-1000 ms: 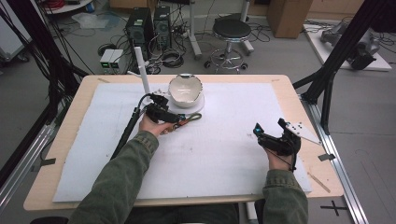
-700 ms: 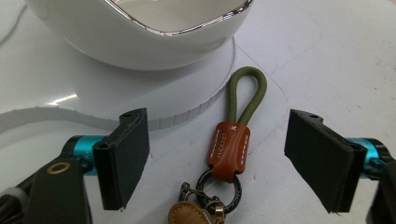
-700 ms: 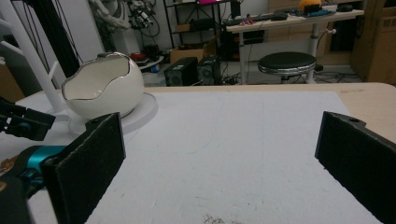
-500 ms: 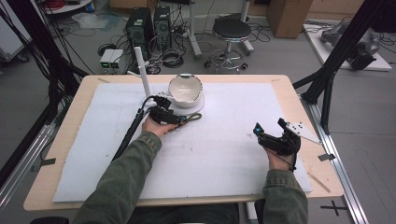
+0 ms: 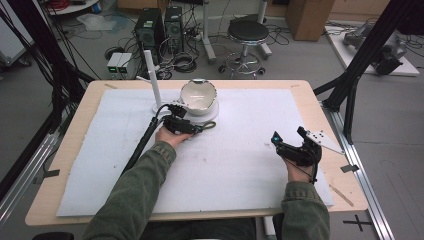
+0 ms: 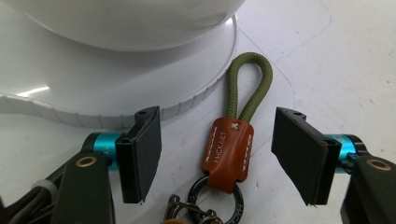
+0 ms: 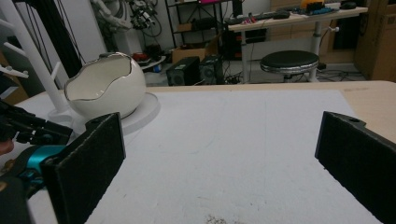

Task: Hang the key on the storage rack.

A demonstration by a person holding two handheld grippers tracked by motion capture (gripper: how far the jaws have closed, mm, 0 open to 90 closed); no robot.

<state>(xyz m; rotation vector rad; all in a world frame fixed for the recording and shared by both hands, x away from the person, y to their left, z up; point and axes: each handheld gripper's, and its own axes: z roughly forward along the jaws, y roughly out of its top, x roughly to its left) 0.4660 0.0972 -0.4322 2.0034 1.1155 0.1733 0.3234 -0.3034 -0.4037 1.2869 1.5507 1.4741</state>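
Observation:
A keychain [image 6: 228,153] with a brown leather tab, an olive cord loop [image 6: 250,77] and a dark metal ring lies on the white mat. It rests beside a round white dish [image 6: 93,88]. My left gripper [image 6: 219,156] straddles the tab. Its jaws have just been closing, and both pads [image 6: 299,158] still stand clear of the leather. From above, the left gripper [image 5: 197,128] sits just in front of the egg-shaped white bowl [image 5: 198,97] on that dish [image 5: 214,115]. My right gripper [image 5: 290,136] rests open at the mat's right side, nothing between its pads [image 7: 88,163].
A white peg stand [image 5: 152,80] rises left of the bowl [image 7: 105,91]. The white mat [image 5: 240,165] covers most of the wooden table [image 5: 310,90]. A grey plate [image 5: 325,141] lies near the right edge. A stool and computer cases stand on the floor beyond.
The left gripper's jaws have drawn closer together around the keychain, with the hand shifting only slightly. The right hand and its gripper have stayed put.

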